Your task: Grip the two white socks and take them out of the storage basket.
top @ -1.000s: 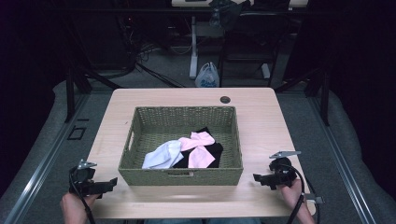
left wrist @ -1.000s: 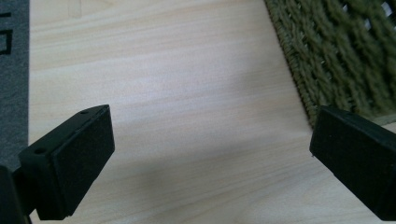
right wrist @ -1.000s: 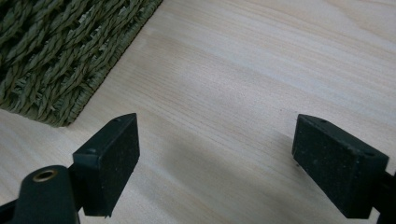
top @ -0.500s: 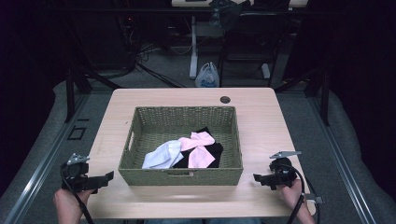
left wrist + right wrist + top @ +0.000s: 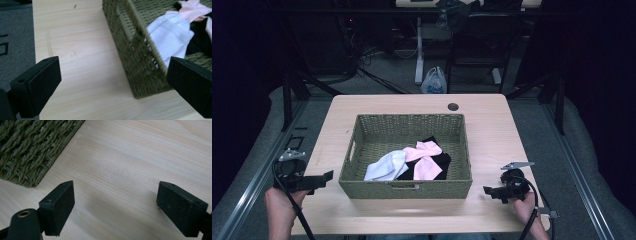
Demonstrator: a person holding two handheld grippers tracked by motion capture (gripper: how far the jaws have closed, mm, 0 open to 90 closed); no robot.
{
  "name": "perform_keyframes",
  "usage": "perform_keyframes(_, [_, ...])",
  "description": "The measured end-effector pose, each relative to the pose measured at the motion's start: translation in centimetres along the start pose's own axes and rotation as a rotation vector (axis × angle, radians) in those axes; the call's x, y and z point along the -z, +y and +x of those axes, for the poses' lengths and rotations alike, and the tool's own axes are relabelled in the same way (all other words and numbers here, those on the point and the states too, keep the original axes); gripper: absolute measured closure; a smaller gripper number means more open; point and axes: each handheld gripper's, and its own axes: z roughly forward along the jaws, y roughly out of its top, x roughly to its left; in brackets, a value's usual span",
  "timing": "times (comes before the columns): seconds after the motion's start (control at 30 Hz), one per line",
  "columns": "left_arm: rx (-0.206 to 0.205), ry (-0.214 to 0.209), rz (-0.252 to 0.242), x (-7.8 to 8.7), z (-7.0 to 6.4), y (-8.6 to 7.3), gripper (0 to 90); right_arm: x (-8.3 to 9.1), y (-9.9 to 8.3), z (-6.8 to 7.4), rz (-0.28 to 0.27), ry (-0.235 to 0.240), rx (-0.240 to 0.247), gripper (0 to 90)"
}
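Left tongs (image 5: 319, 179) gape beside the basket (image 5: 362, 185); right tongs (image 5: 490, 192) gape, low over table (image 5: 492, 125)

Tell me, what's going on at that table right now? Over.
Left claw and right claw open, holding nothing, flanking the basket. White, pink and black cloths lie inside. Nothing in the way.

Olive-green woven basket (image 5: 404, 186) on a pale wood-grain worktop (image 5: 492, 125); inside, white cloth (image 5: 384, 166), pink cloth (image 5: 424, 157), black cloth (image 5: 443, 162). Both grippers' jaws matte black.
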Motion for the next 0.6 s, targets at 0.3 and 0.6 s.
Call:
perform_keyframes(0.3, [-0.074, -0.028, -0.025, 0.6, -1.8, 3.6, 0.1, 0.0, 0.0, 0.0, -0.001, 0.002, 0.002, 14.7])
perform_keyframes(0.6, [-0.140, -0.059, 0.002, -0.4, -3.6, 6.3, 0.1, 0.0, 0.0, 0.0, -0.001, 0.007, 0.001, 14.7])
